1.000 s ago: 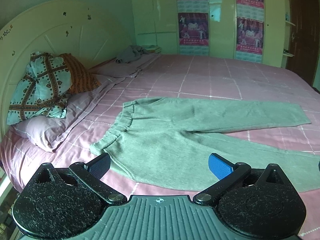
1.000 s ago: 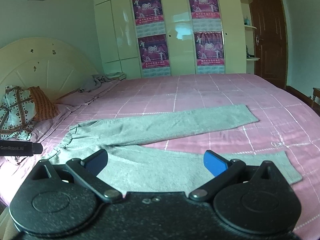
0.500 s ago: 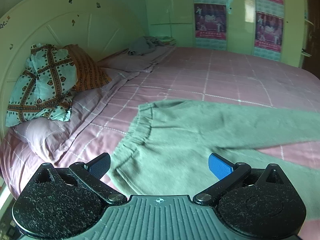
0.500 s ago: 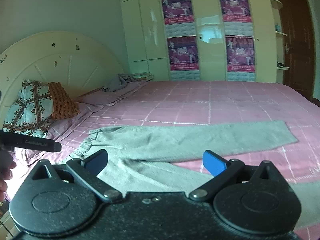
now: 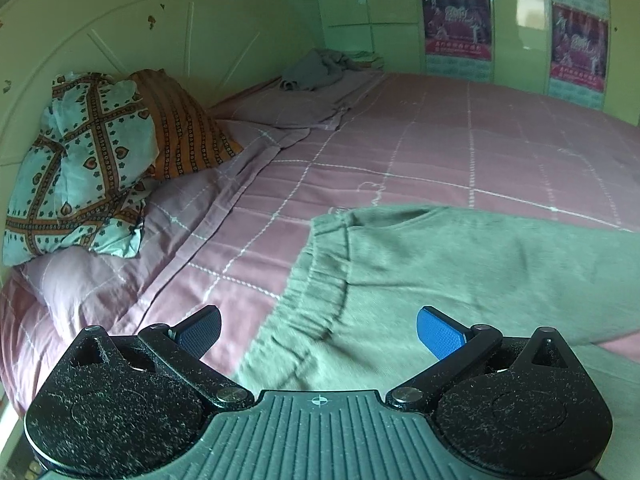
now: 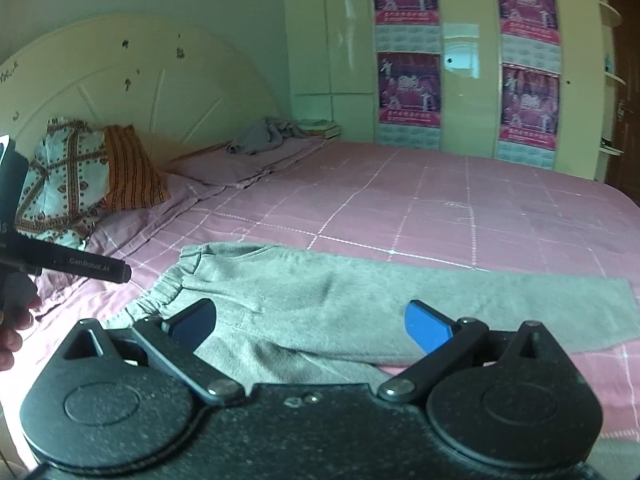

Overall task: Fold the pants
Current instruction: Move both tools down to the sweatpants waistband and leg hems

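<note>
Grey sweatpants lie spread flat on the pink checked bedsheet, waistband to the left and legs running right. My left gripper is open and empty, just above the near waistband corner. My right gripper is open and empty, low over the pants near the crotch, with the far leg stretching right. The near leg is mostly hidden behind both gripper bodies. The left gripper's body shows at the left edge of the right wrist view.
Patterned pillows and a lilac pillow lie by the cream headboard at left. A crumpled grey garment sits at the far corner. Wardrobe doors with posters stand behind the bed. The bed's near left edge is close.
Both grippers have moved left and lower toward the waistband end of the pants. Both stayed open; the pants have not moved.
</note>
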A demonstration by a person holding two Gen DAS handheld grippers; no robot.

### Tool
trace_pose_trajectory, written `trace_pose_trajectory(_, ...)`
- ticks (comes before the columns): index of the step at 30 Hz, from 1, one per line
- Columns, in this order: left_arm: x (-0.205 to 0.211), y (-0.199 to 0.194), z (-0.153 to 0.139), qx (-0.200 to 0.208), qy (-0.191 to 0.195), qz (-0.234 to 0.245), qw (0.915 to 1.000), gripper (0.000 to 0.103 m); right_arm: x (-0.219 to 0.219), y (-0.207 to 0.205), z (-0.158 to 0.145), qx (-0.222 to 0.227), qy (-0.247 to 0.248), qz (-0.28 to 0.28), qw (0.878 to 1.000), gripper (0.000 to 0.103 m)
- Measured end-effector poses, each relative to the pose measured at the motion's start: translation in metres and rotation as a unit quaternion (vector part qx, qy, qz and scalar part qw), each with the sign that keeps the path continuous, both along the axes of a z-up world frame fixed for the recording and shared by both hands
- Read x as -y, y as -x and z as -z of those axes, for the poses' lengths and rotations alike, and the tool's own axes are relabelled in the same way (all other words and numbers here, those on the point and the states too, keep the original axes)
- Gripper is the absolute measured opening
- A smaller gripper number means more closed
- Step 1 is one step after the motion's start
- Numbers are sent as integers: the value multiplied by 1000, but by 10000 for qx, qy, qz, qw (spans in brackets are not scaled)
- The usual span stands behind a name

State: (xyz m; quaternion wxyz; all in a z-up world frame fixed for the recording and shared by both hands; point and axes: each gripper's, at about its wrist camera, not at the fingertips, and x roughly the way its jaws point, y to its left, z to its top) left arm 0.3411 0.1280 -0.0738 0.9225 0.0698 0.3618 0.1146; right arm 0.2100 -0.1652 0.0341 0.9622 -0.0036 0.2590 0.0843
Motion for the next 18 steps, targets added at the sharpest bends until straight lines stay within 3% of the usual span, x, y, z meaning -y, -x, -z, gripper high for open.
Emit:
trace_pose_trajectory(9,-38,-82,47,-389,-60,-355,9986,103,-14,-86,27,-351,104,-375,9986,100)
trace_pose_trajectory(18,-74,-153,94,-664,442,-543,9953,102,-33,-179,61,-734,348,-751,9939,99)
